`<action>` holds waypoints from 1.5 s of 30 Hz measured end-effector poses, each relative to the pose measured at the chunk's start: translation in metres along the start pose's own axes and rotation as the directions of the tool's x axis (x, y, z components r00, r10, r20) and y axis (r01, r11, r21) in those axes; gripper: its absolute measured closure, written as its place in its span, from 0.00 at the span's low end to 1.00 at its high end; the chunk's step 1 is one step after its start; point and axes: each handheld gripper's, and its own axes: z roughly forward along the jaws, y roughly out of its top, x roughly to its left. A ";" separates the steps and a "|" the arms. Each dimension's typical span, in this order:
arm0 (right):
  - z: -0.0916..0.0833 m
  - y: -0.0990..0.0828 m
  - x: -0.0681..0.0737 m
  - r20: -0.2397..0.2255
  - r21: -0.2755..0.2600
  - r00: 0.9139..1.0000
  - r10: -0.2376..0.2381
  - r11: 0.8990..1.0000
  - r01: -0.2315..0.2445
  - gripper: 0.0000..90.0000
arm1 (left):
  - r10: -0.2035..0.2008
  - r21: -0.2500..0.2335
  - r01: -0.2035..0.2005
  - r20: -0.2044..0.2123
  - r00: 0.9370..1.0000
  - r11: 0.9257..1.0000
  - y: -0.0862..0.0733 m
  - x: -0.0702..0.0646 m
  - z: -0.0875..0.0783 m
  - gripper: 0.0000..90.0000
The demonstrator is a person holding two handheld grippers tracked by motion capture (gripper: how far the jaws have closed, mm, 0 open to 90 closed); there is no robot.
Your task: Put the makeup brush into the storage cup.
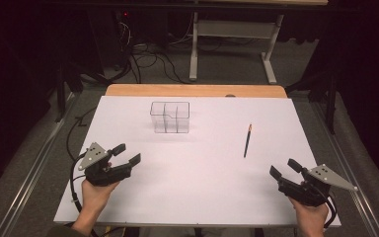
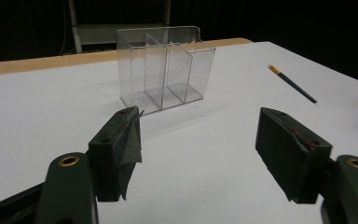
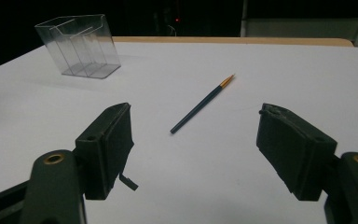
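On the desk, the divided box stands toward the far edge, left of the middle. The pencil lies flat well to its right, nearer the right edge. My left hand-held gripper sits near the near left corner, my right hand-held gripper near the near right corner, just before the pencil.

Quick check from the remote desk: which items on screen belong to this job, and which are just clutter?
Job items:
- brush, lying flat on the white table
- clear organizer, upright, nothing inside
- left gripper and right gripper, both open, holding nothing

Clutter:
- grey stand and cables on the floor behind
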 end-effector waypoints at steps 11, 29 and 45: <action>0.001 0.003 0.001 -0.004 -0.005 1.000 0.001 1.000 -0.001 0.31 | 0.009 0.007 -0.009 -0.008 1.000 1.000 0.000 0.000 0.002 0.35; 0.008 0.020 0.008 -0.018 0.015 1.000 -0.010 1.000 0.010 0.31 | 0.027 0.021 -0.026 -0.012 1.000 0.999 -0.001 -0.002 0.005 0.35; 0.025 0.034 0.015 -0.037 0.015 0.998 -0.044 0.999 0.045 0.30 | 0.025 0.023 -0.025 -0.011 1.000 0.999 -0.001 -0.002 0.005 0.35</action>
